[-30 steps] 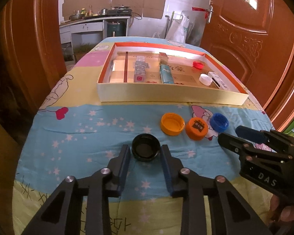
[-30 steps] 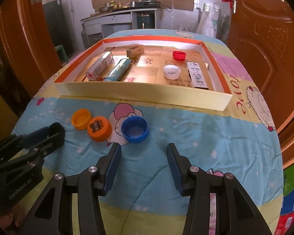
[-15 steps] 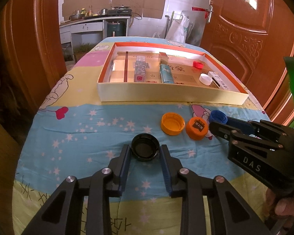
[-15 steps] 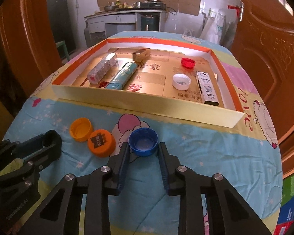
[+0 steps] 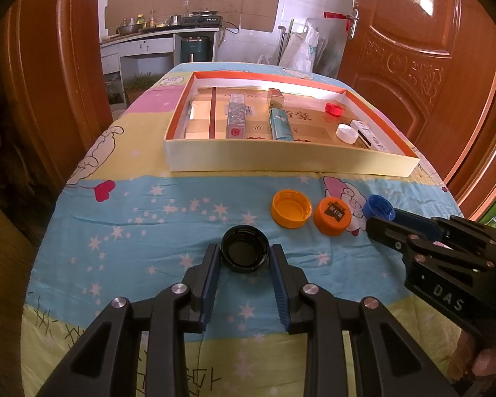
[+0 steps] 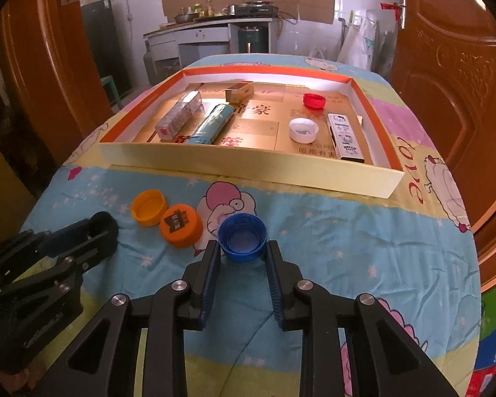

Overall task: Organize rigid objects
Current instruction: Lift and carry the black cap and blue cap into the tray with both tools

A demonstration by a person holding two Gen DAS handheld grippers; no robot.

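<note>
- I have both tools angled down at the bench (image 5: 122,218).
- My right hand-held gripper (image 6: 243,248) has just closed, pinching the blue bottle cap (image 6: 242,237).
- My left hand-held gripper (image 5: 244,258) is narrowed on the black cap (image 5: 245,248), pads at its sides.
- Two orange caps (image 5: 291,208) lie between, short of the tray (image 5: 281,162).

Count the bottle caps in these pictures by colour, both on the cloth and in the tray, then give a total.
Black plastic cap, between the left gripper's pads: 1
Blue plastic cap, gripped by the right gripper: 1
Orange plastic caps, one open side up, one printed top up: 2
Red plastic cap in the shallow cardboard tray: 1
White plastic cap in the tray: 1
Total: 6
</note>
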